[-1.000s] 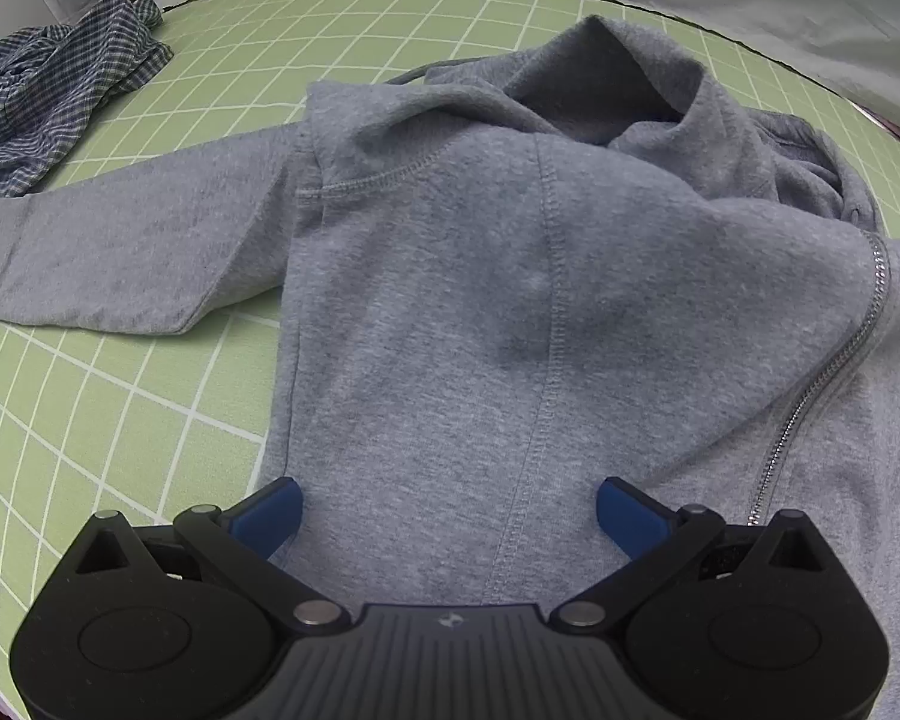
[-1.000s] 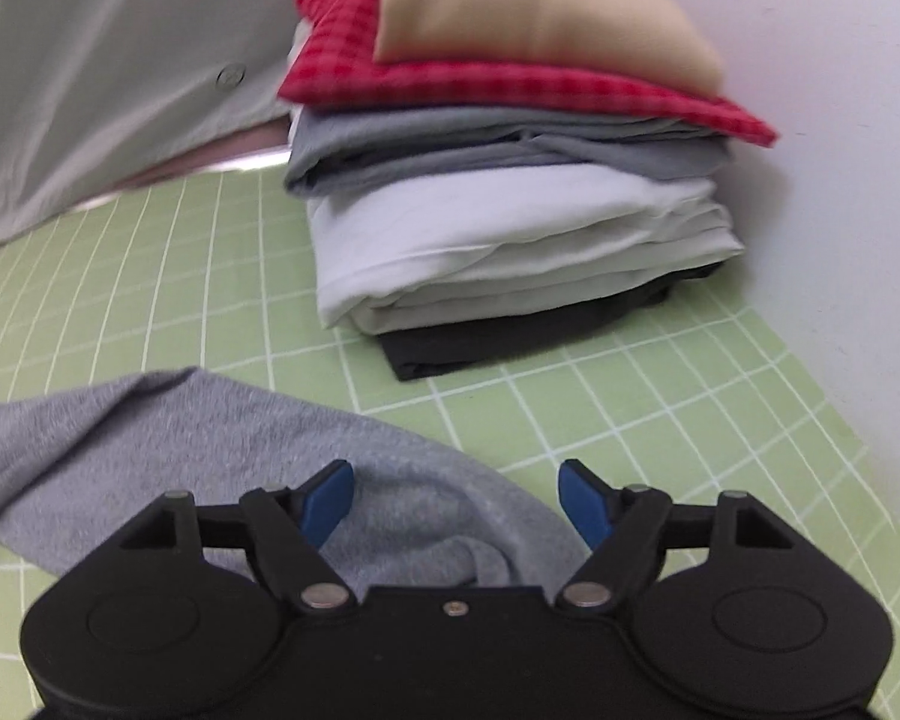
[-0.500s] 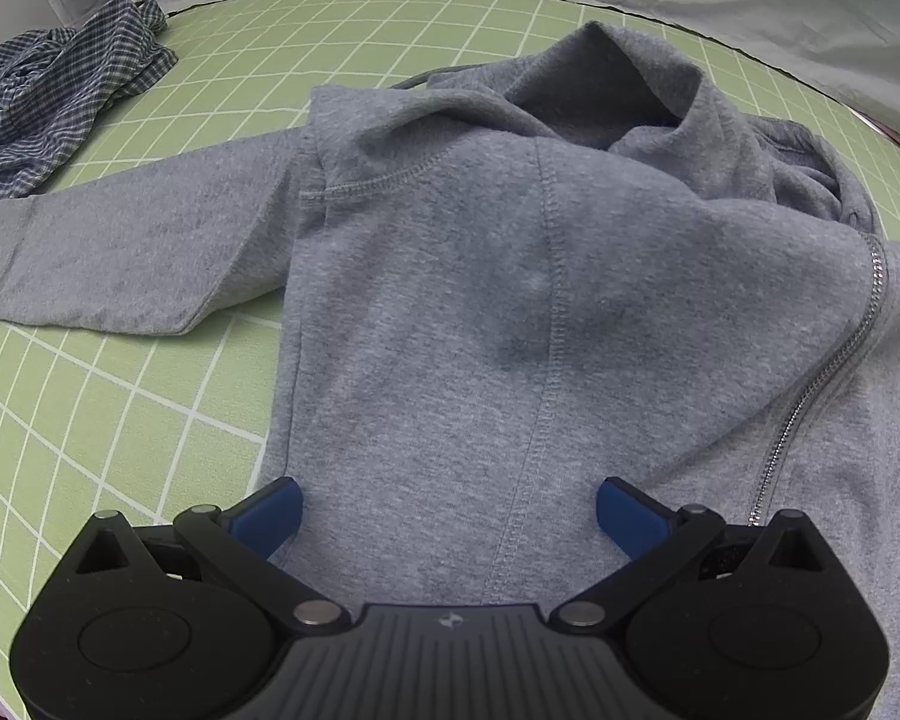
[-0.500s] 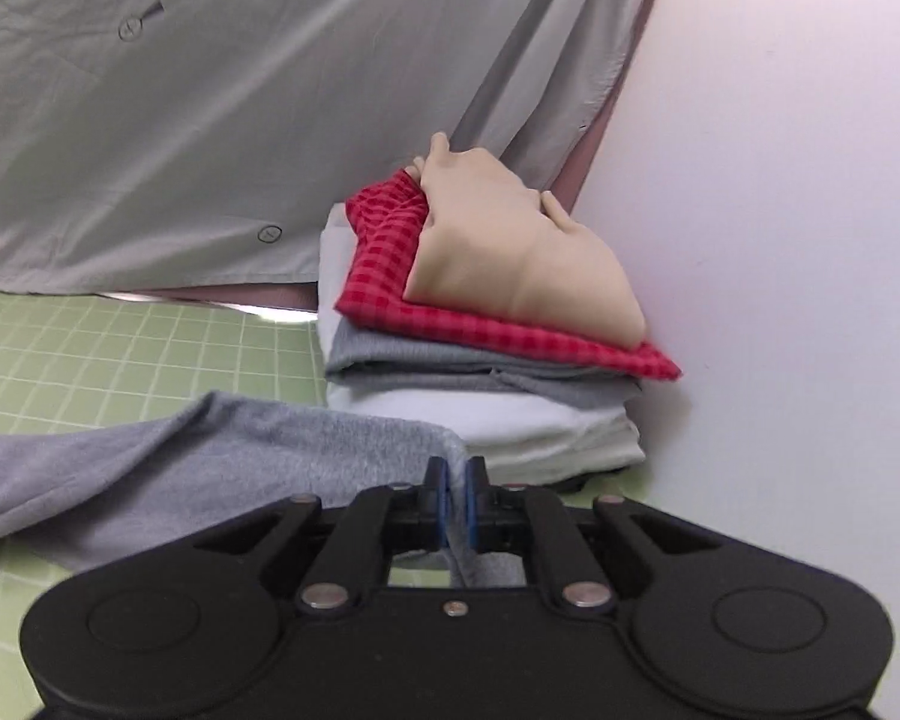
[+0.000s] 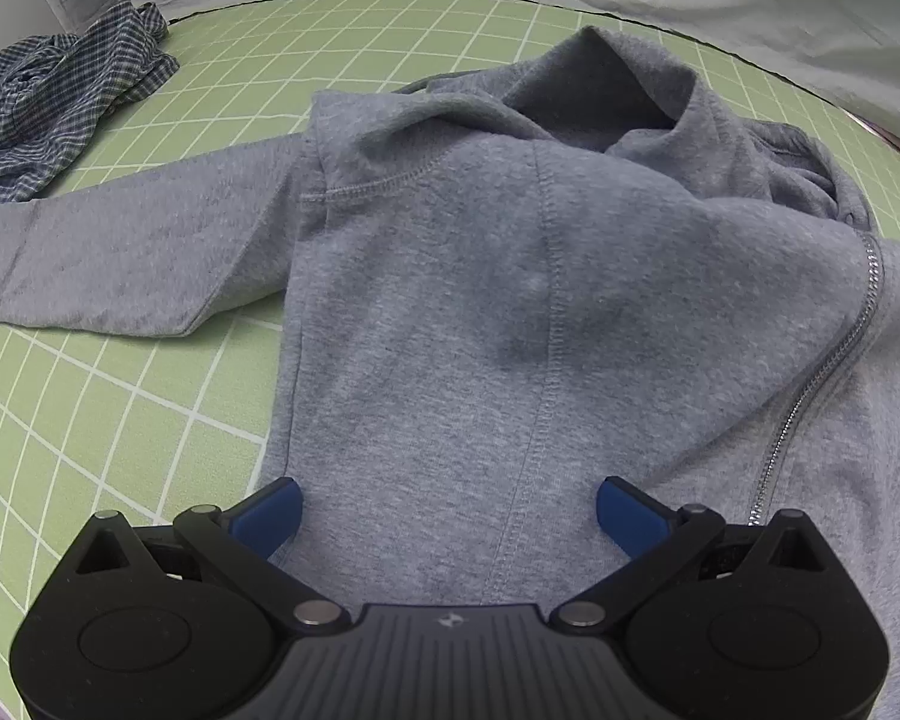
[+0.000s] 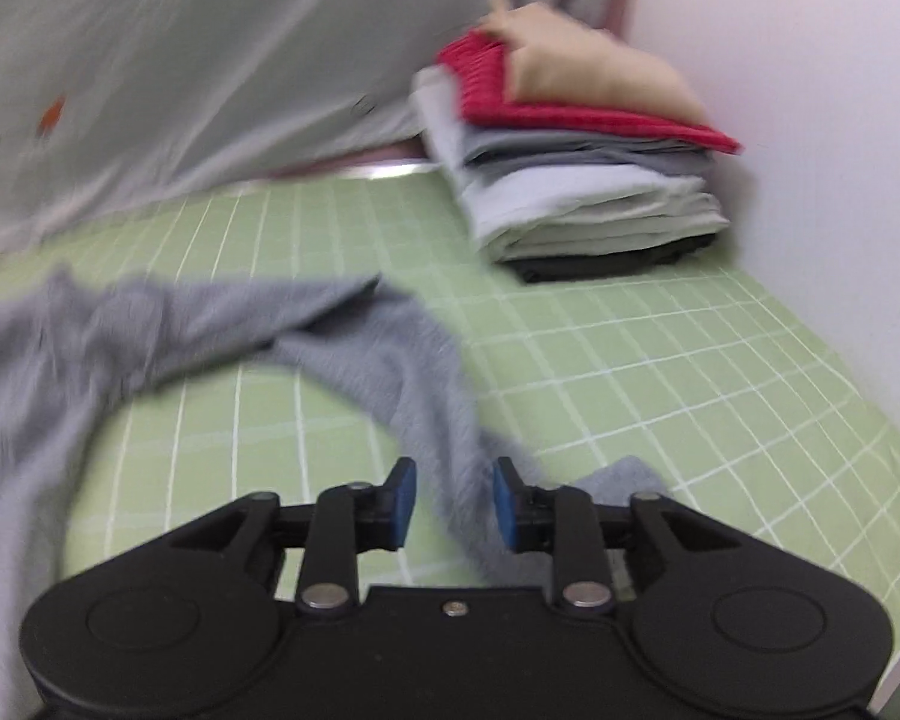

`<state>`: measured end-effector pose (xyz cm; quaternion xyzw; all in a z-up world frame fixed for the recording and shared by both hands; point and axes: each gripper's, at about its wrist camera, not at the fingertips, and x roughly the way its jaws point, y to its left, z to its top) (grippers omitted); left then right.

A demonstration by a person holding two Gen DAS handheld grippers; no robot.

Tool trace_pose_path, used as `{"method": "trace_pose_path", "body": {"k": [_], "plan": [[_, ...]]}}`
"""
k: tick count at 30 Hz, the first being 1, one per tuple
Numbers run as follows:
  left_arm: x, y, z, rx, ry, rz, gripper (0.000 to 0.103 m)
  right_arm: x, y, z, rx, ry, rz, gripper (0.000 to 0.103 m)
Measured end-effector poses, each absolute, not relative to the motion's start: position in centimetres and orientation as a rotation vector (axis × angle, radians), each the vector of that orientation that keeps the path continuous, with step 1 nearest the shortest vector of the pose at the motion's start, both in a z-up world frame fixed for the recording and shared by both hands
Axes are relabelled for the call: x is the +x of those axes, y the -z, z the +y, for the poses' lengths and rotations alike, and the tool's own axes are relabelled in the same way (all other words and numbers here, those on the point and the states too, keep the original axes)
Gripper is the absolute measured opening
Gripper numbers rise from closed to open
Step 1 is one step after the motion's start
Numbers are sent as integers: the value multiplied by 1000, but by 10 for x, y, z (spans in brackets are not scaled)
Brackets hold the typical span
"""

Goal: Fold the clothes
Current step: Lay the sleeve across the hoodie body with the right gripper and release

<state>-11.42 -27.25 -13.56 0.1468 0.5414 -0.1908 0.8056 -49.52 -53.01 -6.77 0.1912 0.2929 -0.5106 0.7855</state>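
Fleecy grey hoodie (image 5: 480, 312): left gripper (image 5: 447, 507) spread wide, right gripper (image 6: 453, 501) part-open astride sleeve (image 6: 426, 360).

Left wrist view: set low and close over the grey zip-up fleece hoodie (image 5: 510, 312), facing along its body toward the hood and the far edge of the green grid-lined mat (image 5: 90, 408); the crumpled blue checked shirt (image 5: 54, 114) lies at the mat's far left corner.

Right wrist view: low above the same mat (image 6: 660, 372), facing its far right corner, where the stack of folded clothes (image 6: 576, 180) stands against the white wall (image 6: 810, 120). Picture blurred.

Shared: the hoodie (image 6: 390, 360) and mat.
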Motion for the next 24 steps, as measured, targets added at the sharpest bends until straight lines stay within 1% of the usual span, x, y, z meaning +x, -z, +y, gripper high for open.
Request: {"method": "trace_pose_path", "body": {"k": [2, 3, 6, 9, 10, 11, 12, 15, 16, 17, 18, 19, 22, 24], "plan": [[-115, 136, -272, 313, 409, 1154, 103, -512, 60, -544, 487, 1175, 552, 44], [-115, 136, -272, 312, 410, 1151, 103, -520, 59, -553, 516, 1220, 535, 45], [-115, 136, -271, 310, 411, 1144, 103, -537, 71, -578, 548, 1313, 593, 47], [-116, 137, -270, 308, 411, 1136, 103, -549, 90, -590, 577, 1295, 682, 47], [-116, 137, -269, 307, 412, 1134, 103, -552, 96, -592, 590, 1282, 703, 50], [-115, 138, -269, 307, 412, 1132, 103, -555, 100, -594, 606, 1264, 710, 54], [-115, 138, -269, 307, 412, 1131, 103, -557, 104, -595, 620, 1248, 715, 56], [-117, 137, -269, 305, 412, 1127, 103, -560, 105, -596, 628, 1220, 706, 57], [-117, 137, -269, 304, 411, 1125, 103, -559, 104, -596, 626, 1199, 703, 44], [-117, 137, -269, 303, 411, 1122, 103, -559, 103, -596, 623, 1178, 699, 18], [-118, 137, -269, 302, 411, 1120, 103, -557, 102, -597, 616, 1159, 699, 10], [-118, 137, -269, 301, 411, 1118, 103, -554, 100, -599, 599, 1150, 706, 6], [-118, 137, -268, 300, 411, 1115, 103, -548, 90, -609, 497, 1170, 713, 5], [-118, 137, -268, 300, 412, 1114, 103, -550, 74, -623, 437, 1220, 677, 5]]}}
